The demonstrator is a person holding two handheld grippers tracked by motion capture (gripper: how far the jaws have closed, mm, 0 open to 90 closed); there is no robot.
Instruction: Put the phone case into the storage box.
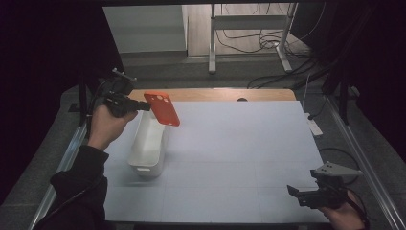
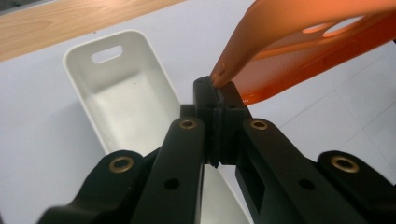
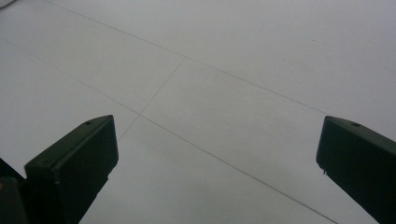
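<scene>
— Over at the left edge of the table, the left gripper (image 1: 143, 106) is seen held up in a hand (image 1: 106, 125), its jaws pinched tight on the edge of an orange phone case (image 1: 163, 109).

— And the case itself, where is it placed?

— It is carried in the air, tilted, just above the far end of a white bin (image 1: 148, 143). From the left gripper view the case (image 2: 299, 46) is caught by its thin rim between the two pads, with camera cut-outs seen through it, and the bin (image 2: 116, 93) lies open below with a slot handle at its far wall.

— Anything noted inside that bin?

— Only its white floor can be made out. The bin is set lengthwise on the pale sheet covering the table (image 1: 239, 153), with a strip of bare wood left showing along the far edge.

— And to the right?

— Near the front right corner, the right gripper (image 1: 299, 194) is held low and well apart from the case, jaws spread wide with nothing between them; bare sheet is seen past its pads (image 3: 79, 163).
</scene>
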